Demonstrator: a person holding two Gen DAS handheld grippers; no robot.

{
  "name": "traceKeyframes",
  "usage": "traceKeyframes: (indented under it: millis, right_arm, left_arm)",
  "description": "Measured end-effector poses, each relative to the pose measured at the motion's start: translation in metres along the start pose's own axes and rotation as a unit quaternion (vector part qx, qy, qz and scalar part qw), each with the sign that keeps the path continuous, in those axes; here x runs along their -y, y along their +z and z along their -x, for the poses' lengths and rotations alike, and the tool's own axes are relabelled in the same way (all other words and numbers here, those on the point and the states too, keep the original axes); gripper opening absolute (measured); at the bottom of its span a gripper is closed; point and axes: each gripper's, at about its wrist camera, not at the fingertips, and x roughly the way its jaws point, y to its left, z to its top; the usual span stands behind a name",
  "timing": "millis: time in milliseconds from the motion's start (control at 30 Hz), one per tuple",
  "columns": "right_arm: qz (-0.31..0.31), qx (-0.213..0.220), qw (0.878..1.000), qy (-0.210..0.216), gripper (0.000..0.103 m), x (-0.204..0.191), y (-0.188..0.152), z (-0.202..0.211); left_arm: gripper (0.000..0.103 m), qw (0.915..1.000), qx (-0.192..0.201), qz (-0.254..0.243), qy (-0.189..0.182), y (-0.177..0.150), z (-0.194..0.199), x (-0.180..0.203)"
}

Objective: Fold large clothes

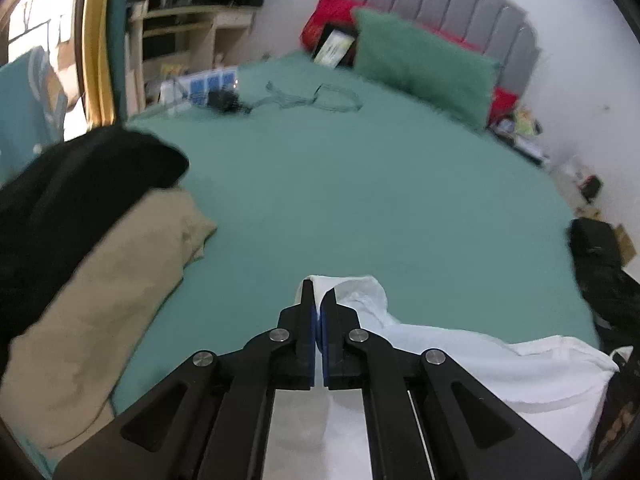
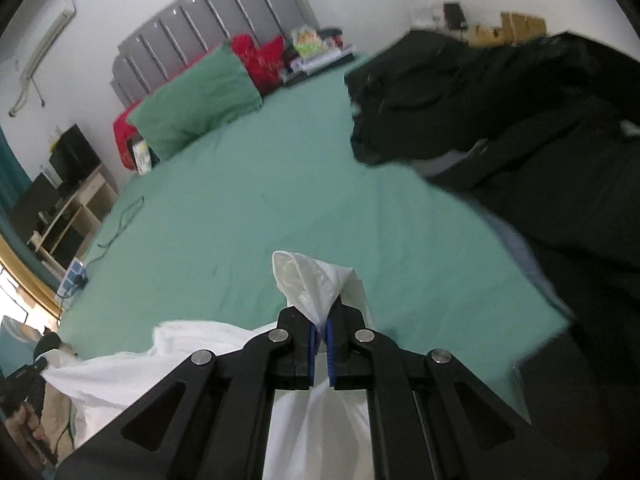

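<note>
A white garment [image 1: 480, 364] hangs between my two grippers above the near edge of a green bed [image 1: 360, 184]. My left gripper [image 1: 319, 300] is shut on one bunched corner of it, which pokes out past the fingertips. My right gripper [image 2: 320, 312] is shut on another corner of the white garment [image 2: 316, 280], whose cloth sticks up between the blue pads and drapes down to the left. The rest of the garment falls below both views.
A tan garment [image 1: 104, 304] under a black one [image 1: 80, 184] lies on the bed's left side. A pile of black clothes [image 2: 520, 128] covers the right side. A green pillow [image 1: 420, 64], red cushions and a grey headboard stand at the far end. A cable [image 1: 316, 98] lies on the sheet.
</note>
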Motion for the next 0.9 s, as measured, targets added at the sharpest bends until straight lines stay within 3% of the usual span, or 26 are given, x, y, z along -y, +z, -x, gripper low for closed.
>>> traceKeyframes:
  millis: [100,133,167,233,333,433,567,667,733,800,900]
  right_arm:
    - [0.000,-0.031,0.999,-0.012,0.019,0.004,0.003,-0.021]
    - [0.003,-0.028,0.999,-0.016,0.037,0.004,0.004,-0.020]
    - [0.006,-0.022,0.999,-0.024,0.061,0.004,0.003,-0.016]
    - [0.009,0.004,0.999,-0.040,0.076,0.002,0.000,0.000]
    - [0.025,0.050,0.996,-0.064,0.077,-0.012,-0.010,0.030]
    - [0.071,0.047,0.996,-0.035,0.077,-0.038,-0.029,0.040]
    - [0.079,-0.027,0.994,0.072,0.077,-0.063,-0.055,0.025]
    - [0.073,-0.095,0.986,0.120,0.077,-0.072,-0.073,0.008]
    - [0.073,-0.130,0.979,0.141,0.077,-0.075,-0.079,-0.003]
    - [0.087,-0.158,0.972,0.150,0.077,-0.079,-0.082,-0.012]
    - [0.149,-0.182,0.966,0.105,0.077,-0.091,-0.091,-0.027]
  left_arm:
    - [0.006,0.9984,-0.056,0.005,-0.001,-0.002,-0.032,-0.006]
    - [0.019,0.9980,-0.063,0.008,0.000,-0.005,-0.036,-0.010]
    - [0.037,0.9981,-0.060,0.009,0.001,-0.008,-0.035,-0.012]
    - [0.046,0.9985,-0.053,0.013,-0.005,-0.013,-0.028,-0.015]
    - [0.046,0.9976,-0.059,0.024,-0.027,-0.028,-0.014,-0.018]
    - [0.046,0.9935,-0.092,0.008,-0.066,-0.044,-0.007,-0.003]
    - [0.046,0.9777,-0.155,-0.033,-0.138,-0.066,-0.013,0.031]
    - [0.046,0.9640,-0.194,-0.062,-0.171,-0.080,-0.020,0.057]
    - [0.047,0.9599,-0.208,-0.090,-0.165,-0.088,-0.024,0.072]
    - [0.047,0.9614,-0.201,-0.122,-0.143,-0.091,-0.025,0.084]
    - [0.047,0.9644,-0.183,-0.152,-0.116,-0.087,-0.032,0.093]
